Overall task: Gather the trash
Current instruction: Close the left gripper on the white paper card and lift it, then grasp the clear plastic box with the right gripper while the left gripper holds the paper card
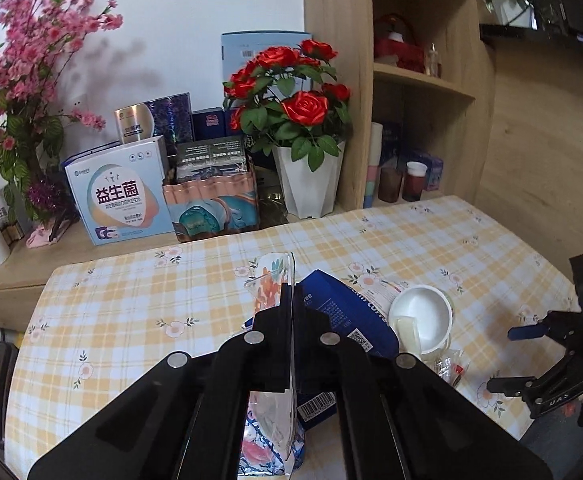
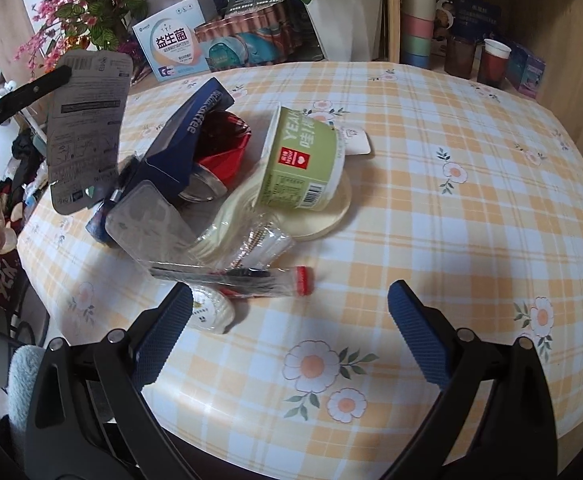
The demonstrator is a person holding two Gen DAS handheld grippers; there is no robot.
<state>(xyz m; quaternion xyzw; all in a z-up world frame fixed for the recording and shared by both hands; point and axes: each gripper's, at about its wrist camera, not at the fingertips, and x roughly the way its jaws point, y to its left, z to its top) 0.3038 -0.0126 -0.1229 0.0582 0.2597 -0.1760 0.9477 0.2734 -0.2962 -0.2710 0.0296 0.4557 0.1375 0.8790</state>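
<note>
My left gripper (image 1: 291, 300) is shut on a flat foil packet (image 1: 273, 276) with a floral print, held edge-on above the table; from the right wrist view its grey printed back (image 2: 87, 128) shows at the left. Trash lies in a pile on the checked tablecloth (image 2: 431, 184): a blue coffee box (image 2: 187, 136), a red wrapper (image 2: 227, 148), a green paper cup (image 2: 303, 160) tipped on a cream lid, a clear blister tray (image 2: 143, 220), a clear wrapper with a red end (image 2: 247, 276) and a small white cup (image 2: 211, 308). My right gripper (image 2: 291, 308) is open, just before the wrapper.
A shelf behind the table holds a white-potted red rose plant (image 1: 291, 112), a white and blue product box (image 1: 123, 196), a patterned tin (image 1: 215, 208) and pink blossom branches (image 1: 31, 60). Stacked cups and jars (image 2: 455, 40) stand in the wooden cabinet at the right.
</note>
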